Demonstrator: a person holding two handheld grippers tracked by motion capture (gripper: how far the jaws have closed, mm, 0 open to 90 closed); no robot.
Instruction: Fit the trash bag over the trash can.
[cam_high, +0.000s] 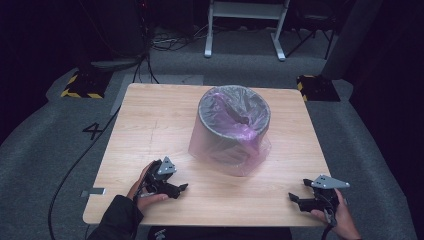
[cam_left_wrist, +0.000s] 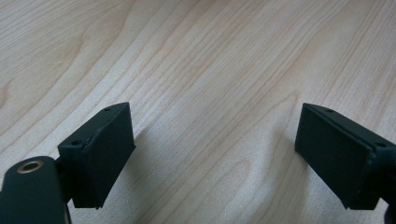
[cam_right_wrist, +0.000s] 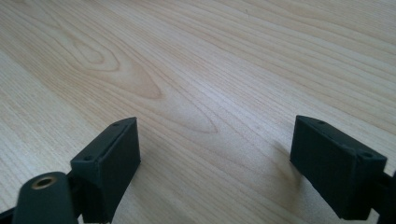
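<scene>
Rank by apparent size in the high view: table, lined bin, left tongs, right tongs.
1. Table
2. Bin lined with a pink plastic bag
3. Left tongs and right tongs: they look alike in size, so no ranking between them.

The bin (cam_high: 234, 131) near the tabletop (cam_high: 150, 125) far edge hides its base behind bunched plastic liner (cam_high: 235, 152). The right hand (cam_high: 345, 217) runs off the bottom edge. The bin's inside is too dim to read.
</scene>
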